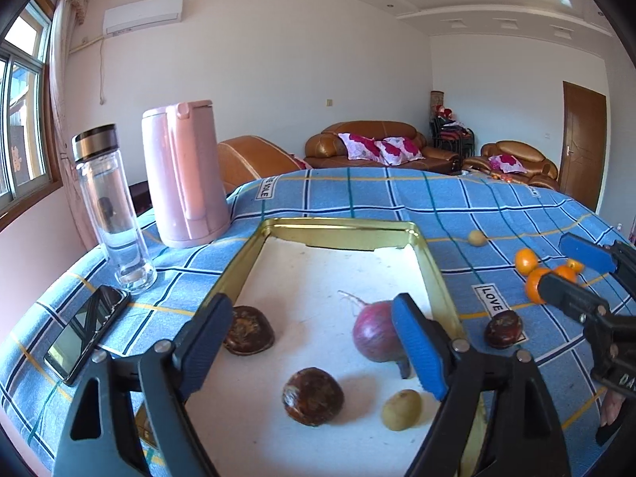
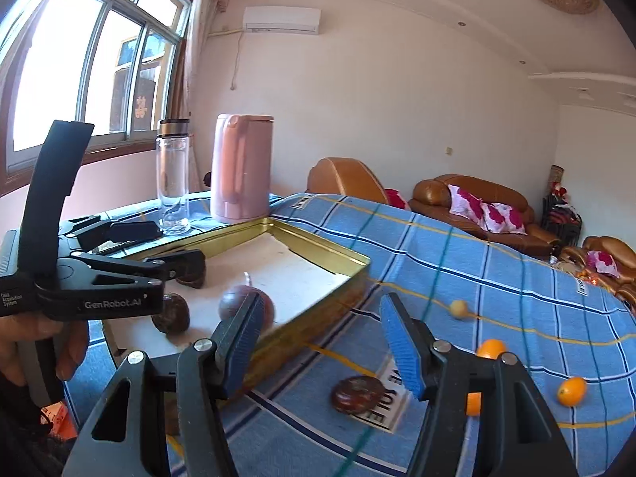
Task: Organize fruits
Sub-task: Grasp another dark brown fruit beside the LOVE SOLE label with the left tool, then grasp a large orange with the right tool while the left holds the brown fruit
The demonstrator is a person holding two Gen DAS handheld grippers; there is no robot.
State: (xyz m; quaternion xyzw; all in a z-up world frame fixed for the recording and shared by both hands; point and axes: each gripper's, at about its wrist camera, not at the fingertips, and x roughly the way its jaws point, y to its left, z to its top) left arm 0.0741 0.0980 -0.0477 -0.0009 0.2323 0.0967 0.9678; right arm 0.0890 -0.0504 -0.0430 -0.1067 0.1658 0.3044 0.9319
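Covering the table, a blue checked cloth (image 1: 397, 198) is seen, with a gold-rimmed tray (image 1: 342, 232) set on it. At the tray's eleven o'clock a pink kettle (image 1: 183, 171) and a glass bottle (image 1: 109, 206) are stood. Inside the tray a purple onion (image 1: 371, 332), two brown fruits (image 1: 312, 395) and a small yellow fruit (image 1: 401, 409) are laid. At its three o'clock, on the cloth, another brown fruit (image 1: 503, 328) and small oranges (image 1: 526, 260) are scattered. The left gripper (image 1: 314, 342) is held wide apart over the tray, gripping nothing; the right gripper (image 2: 322, 342) is parted and empty above the cloth.
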